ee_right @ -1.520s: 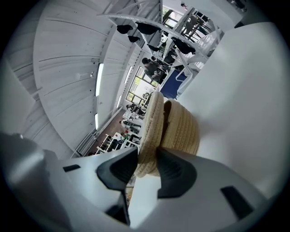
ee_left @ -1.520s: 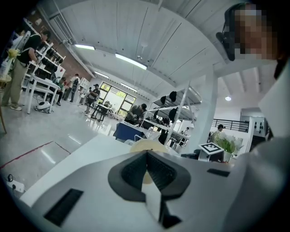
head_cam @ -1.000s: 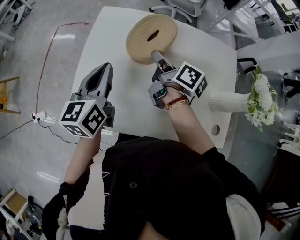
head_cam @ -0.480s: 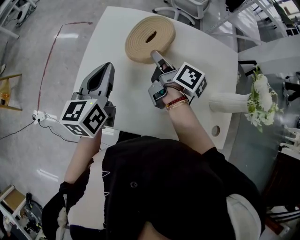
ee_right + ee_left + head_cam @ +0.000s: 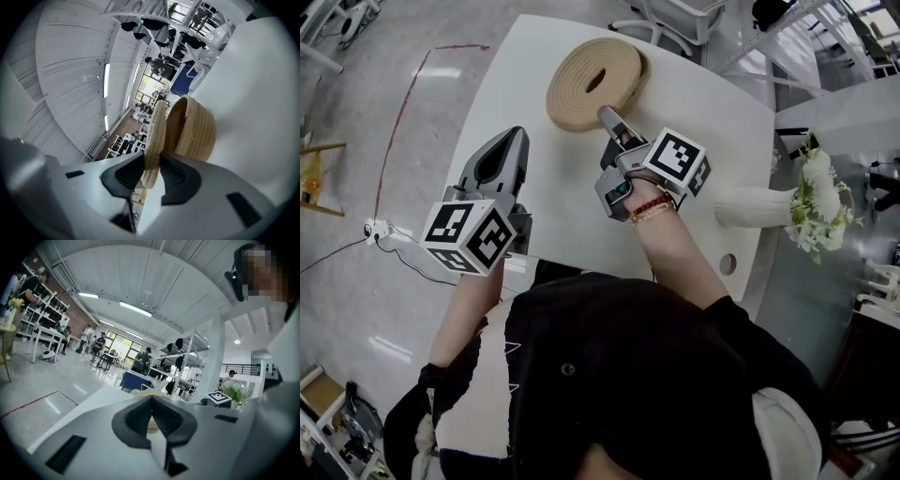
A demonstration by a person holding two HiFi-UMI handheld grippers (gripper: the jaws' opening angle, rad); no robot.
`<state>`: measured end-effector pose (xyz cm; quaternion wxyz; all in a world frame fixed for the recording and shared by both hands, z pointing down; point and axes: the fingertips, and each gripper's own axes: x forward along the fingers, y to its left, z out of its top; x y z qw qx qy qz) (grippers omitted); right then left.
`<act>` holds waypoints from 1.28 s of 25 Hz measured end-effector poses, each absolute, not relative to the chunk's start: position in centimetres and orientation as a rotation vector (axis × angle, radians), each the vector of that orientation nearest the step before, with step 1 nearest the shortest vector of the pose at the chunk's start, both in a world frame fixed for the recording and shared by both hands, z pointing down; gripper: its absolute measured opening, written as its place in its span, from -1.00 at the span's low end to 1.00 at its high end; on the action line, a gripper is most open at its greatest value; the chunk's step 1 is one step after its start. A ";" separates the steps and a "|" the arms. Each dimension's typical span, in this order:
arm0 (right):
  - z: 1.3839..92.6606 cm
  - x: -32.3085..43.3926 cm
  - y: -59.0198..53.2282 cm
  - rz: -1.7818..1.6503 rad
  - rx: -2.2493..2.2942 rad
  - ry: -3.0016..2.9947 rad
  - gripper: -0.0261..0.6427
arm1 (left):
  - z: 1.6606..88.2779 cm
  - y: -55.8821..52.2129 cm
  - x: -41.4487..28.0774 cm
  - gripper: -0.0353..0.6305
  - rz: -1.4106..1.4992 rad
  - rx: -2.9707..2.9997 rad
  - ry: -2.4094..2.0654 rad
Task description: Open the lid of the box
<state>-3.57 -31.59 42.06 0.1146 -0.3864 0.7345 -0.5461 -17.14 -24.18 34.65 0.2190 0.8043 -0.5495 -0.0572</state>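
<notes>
Lid (image 5: 595,80) of the round woven box (image 5: 199,129) sits in the upper middle of the head view, on the white surface (image 5: 712,131). It is a tan coiled disc with an oval hole in its middle. The right tool (image 5: 609,117) reaches to the lid's near edge. Its own view shows both jaws clamped on that rim, with the lid tilted off the box so that a gap shows between them on the tool's side. The left tool (image 5: 508,142) is held at the surface's left edge, well apart from the box, its jaws together with nothing between them. Toward the right edge of the head view is a white vase (image 5: 755,204) with white flowers (image 5: 820,192).
</notes>
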 end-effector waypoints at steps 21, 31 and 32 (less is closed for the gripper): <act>42.8 -4.3 -28.8 -1.656 -1.064 2.208 -0.60 | 34.4 -21.0 -17.3 -0.86 -0.169 2.185 -1.590; 42.4 -4.5 -27.4 -1.651 -1.032 2.220 -0.61 | 34.1 -19.5 -17.2 -0.86 -0.162 2.181 -1.597; 42.4 -4.5 -27.3 -1.651 -1.029 2.220 -0.61 | 34.1 -19.4 -17.1 -0.86 -0.162 2.180 -1.598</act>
